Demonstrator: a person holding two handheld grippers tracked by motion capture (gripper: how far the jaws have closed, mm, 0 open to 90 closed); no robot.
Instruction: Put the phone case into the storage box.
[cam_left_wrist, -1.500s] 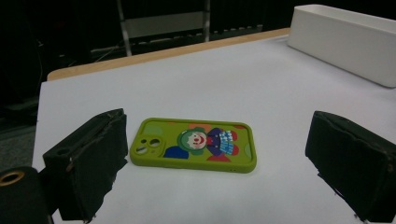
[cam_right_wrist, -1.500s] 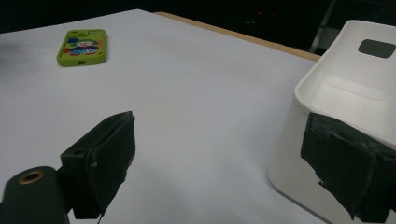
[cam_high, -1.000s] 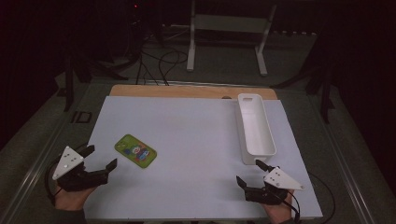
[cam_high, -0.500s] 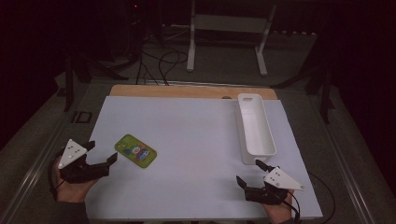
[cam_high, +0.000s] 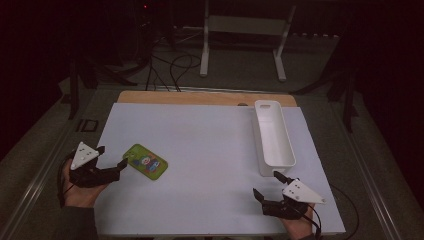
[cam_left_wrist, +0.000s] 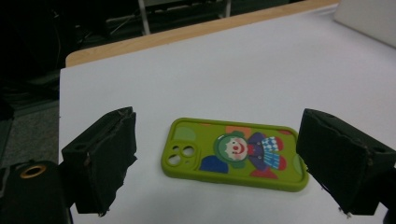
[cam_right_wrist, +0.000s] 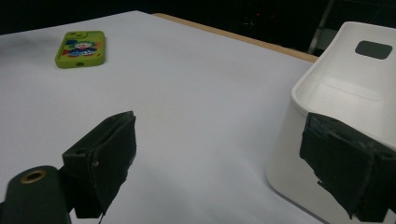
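Left gripper view frames the green rubbery phone case with a clown print (cam_left_wrist: 236, 154) between the left gripper's (cam_left_wrist: 226, 165) wide-apart jaws. Lying flat, it may skid away if one pad lands first. The right gripper (cam_high: 270, 185) rests spread beside the long white plastic bin (cam_high: 273, 133).

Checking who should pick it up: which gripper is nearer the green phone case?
Left. The left gripper sits just beside the green phone case, jaws open toward it. The right gripper is far across the sheet, by the white bin.

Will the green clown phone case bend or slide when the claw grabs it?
The phone case looks thin and rubbery, so it probably flexes slightly. Lying flat on the smooth white table, it may slide when nudged. It won't roll.
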